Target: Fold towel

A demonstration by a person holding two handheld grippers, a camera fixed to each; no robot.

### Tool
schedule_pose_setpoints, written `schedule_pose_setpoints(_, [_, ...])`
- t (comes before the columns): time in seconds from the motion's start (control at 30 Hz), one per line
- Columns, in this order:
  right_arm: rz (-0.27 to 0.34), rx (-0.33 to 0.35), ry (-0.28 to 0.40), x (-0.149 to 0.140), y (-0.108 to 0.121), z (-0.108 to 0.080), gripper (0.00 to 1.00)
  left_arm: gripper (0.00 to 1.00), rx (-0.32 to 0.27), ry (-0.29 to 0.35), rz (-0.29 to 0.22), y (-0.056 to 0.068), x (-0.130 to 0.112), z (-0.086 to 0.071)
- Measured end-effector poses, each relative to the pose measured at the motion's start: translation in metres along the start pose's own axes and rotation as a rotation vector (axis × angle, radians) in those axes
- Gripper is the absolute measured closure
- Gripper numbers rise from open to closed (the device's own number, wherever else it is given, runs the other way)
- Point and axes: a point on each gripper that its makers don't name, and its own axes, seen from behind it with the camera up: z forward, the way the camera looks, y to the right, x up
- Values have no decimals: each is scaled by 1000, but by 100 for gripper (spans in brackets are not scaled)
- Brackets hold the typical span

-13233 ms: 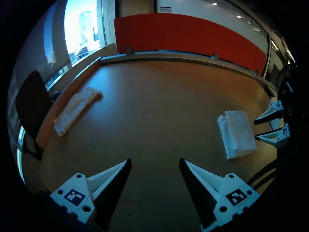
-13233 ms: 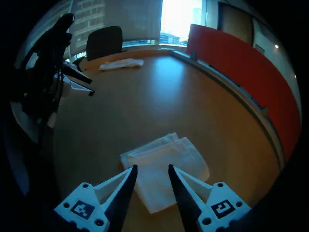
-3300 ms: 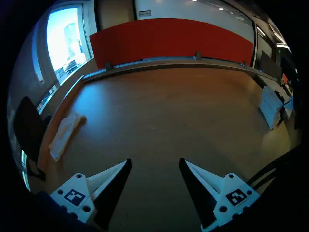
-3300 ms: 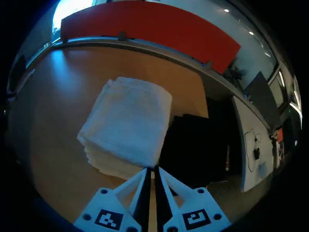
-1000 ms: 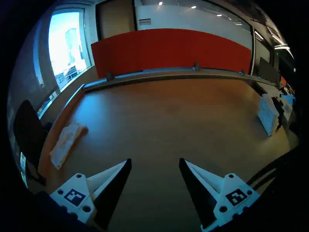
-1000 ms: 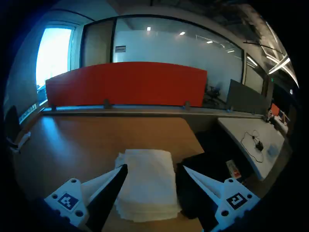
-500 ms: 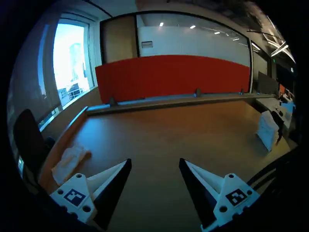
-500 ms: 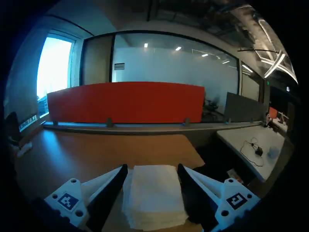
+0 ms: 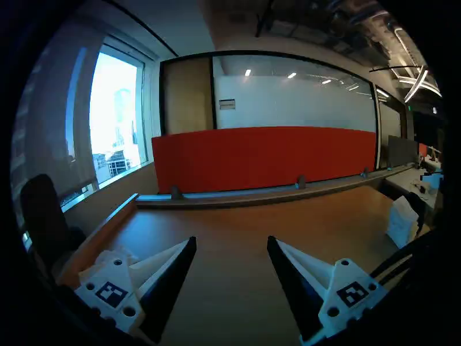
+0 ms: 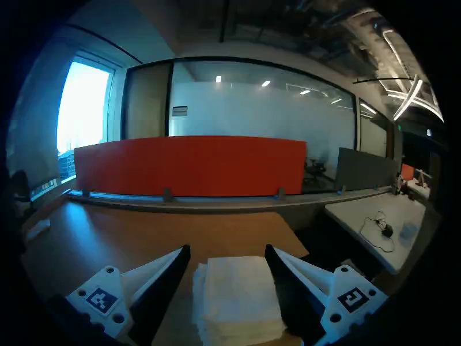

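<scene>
Both views tilted higher than before. Right gripper [image 10: 227, 249]: spread, level, towel [image 10: 242, 297] at 6 o'clock. Left gripper [image 9: 230, 240]: spread, level.

In the left gripper view the desk [image 9: 242, 225] lies bare across the centre; a red partition [image 9: 259, 158] walls its far edge, a folded towel [image 9: 400, 222] stands at the right edge, a chair [image 9: 40, 213] at far left.
</scene>
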Motion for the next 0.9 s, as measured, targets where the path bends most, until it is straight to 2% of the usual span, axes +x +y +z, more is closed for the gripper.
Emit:
schedule_pose_setpoints(0.17, [-4, 8, 12, 6, -5, 0, 0, 9, 2, 19, 13, -1, 4, 0])
schedule_pose_setpoints(0.37, [-17, 18, 45, 21, -19, -2, 0, 9, 0, 32, -2, -2, 7, -2])
schedule_pose_setpoints(0.9, [-22, 80, 146, 66, -113, -10, 0, 9, -7, 58, -37, -13, 16, -6])
